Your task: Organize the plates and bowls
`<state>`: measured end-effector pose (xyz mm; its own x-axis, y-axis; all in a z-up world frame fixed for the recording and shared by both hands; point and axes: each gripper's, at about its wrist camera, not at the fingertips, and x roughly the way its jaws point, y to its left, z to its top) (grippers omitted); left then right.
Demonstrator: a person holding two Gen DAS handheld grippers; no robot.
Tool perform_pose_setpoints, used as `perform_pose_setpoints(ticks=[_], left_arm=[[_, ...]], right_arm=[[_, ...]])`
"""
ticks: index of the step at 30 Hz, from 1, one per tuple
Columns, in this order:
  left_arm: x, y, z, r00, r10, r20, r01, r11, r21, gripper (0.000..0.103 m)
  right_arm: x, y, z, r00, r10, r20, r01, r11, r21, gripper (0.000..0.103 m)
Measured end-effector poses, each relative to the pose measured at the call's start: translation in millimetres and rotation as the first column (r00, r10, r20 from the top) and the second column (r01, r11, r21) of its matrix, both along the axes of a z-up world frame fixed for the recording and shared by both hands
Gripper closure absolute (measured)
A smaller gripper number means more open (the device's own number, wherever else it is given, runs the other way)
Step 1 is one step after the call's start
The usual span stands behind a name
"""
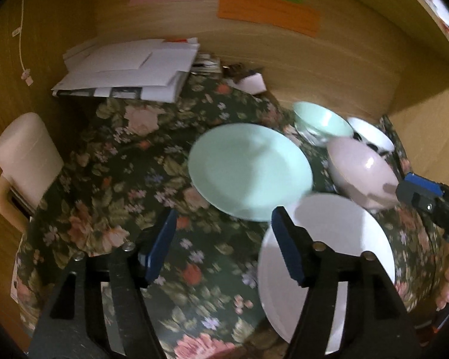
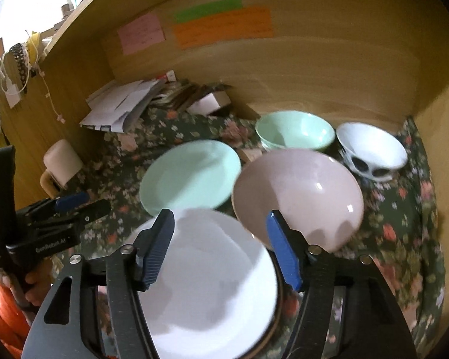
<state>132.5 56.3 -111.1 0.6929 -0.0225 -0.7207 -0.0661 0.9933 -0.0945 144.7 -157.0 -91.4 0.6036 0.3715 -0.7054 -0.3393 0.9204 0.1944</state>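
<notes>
Jaws stand apart and empty on both tools: the left gripper [image 1: 223,245] hangs over bare floral cloth [image 1: 110,161] beside the plates, while the right gripper [image 2: 221,251] hovers above the white plate [image 2: 206,284], close to the pink bowl [image 2: 299,197]. All the crockery sits on the cloth-covered worktop inside a wooden alcove. The mint plate [image 2: 191,176] lies just behind the white plate, their rims appearing to overlap in both views, though contact cannot be confirmed. The pink bowl stands to the right of the plates, with a mint bowl [image 2: 294,131] and a white patterned bowl [image 2: 371,149] behind it near the back wall. A stack of papers [image 1: 128,71] and a cream mug [image 1: 27,161] occupy the left side.

The pieces look like glazed ceramic: stiff, fairly weighty, slick under rubber pads and liable to chip if knocked together. A hold on the rim, one jaw above and one below, seems the surest grasp for a plate; a bowl's wall would likely be pinched at its lip. The soft cloth may drag at a sliding plate.
</notes>
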Motion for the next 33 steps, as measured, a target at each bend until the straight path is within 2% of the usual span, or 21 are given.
perform_pose_setpoints(ticks=[4, 11, 17, 27, 29, 33], left_arm=[[16, 16, -1, 0.999, 0.025, -0.021, -0.025, 1.0, -0.007, 0.035], [44, 33, -12, 0.998, 0.039, -0.052, -0.038, 0.999, 0.023, 0.034], [64, 45, -28, 0.995, 0.042, -0.094, -0.042, 0.999, 0.004, 0.034], [89, 56, -48, 0.99, 0.022, -0.143, -0.022, 1.0, 0.001, 0.033], [93, 58, -52, 0.988, 0.022, -0.15, -0.023, 1.0, -0.002, 0.033], [97, 63, -58, 0.986, 0.02, -0.166, -0.026, 0.999, -0.032, 0.033]], right_arm=[[18, 12, 0, 1.0, 0.015, 0.0, -0.015, 1.0, -0.021, 0.039], [58, 31, -9, 0.999, 0.033, -0.033, -0.035, 0.998, -0.051, 0.039], [93, 50, -22, 0.997, 0.052, -0.064, -0.058, 0.993, -0.105, 0.039], [153, 70, -66, 0.966, 0.081, -0.244, -0.122, 0.98, -0.158, 0.04], [161, 75, -73, 0.957, 0.088, -0.275, -0.141, 0.974, -0.177, 0.047], [178, 82, -83, 0.939, 0.086, -0.332, -0.159, 0.967, -0.198, 0.052]])
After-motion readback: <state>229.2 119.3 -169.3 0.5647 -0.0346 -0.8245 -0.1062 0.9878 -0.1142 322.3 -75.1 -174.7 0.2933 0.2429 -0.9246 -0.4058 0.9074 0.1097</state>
